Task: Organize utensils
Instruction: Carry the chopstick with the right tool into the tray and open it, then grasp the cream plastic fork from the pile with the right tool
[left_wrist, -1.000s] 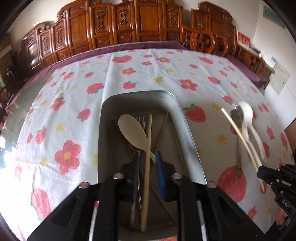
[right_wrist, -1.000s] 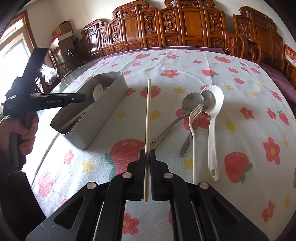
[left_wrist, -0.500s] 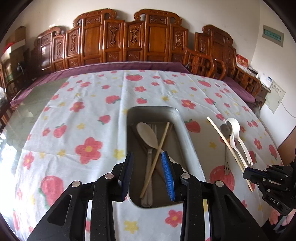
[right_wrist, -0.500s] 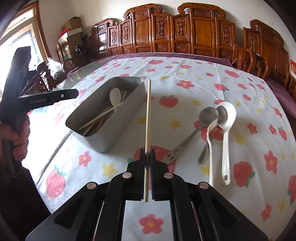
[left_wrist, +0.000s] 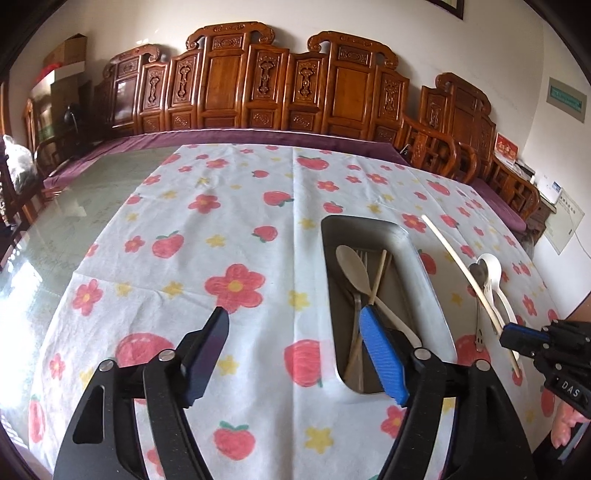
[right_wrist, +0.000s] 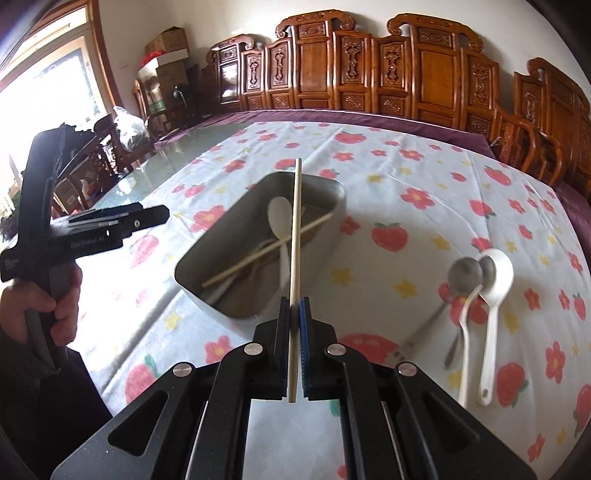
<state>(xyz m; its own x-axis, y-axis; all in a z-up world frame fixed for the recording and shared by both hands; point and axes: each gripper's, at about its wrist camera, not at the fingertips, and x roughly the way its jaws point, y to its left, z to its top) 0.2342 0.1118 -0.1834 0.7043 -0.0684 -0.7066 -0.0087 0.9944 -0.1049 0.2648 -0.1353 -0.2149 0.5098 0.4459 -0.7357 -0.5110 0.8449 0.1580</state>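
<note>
A metal tray (left_wrist: 424, 280) lies on the strawberry cloth and holds a pale spoon (left_wrist: 352, 267), a chopstick (left_wrist: 378, 275) and a fork. My left gripper (left_wrist: 293, 314) hangs over the cloth just left of the tray, its jaws opening with nothing between them. My right gripper (right_wrist: 294, 304) is shut on a second chopstick (right_wrist: 295, 236), which points out over the tray (right_wrist: 207, 243). From the left wrist view that chopstick (left_wrist: 461, 266) slants above the tray's right side. The left gripper (right_wrist: 110, 225) shows at the left, held by a hand.
Right of the tray lie a white ladle spoon (right_wrist: 496, 280), a metal spoon (right_wrist: 465, 275), a white fork (right_wrist: 463, 332) and a blurred metal fork. Carved wooden chairs (left_wrist: 277, 85) line the far edge. Bare glass tabletop (left_wrist: 74, 206) lies left of the cloth.
The left gripper pulled back out of the tray, shifted left and opened, leaving its chopstick in the tray. The right gripper carried its chopstick up and leftward over the tray.
</note>
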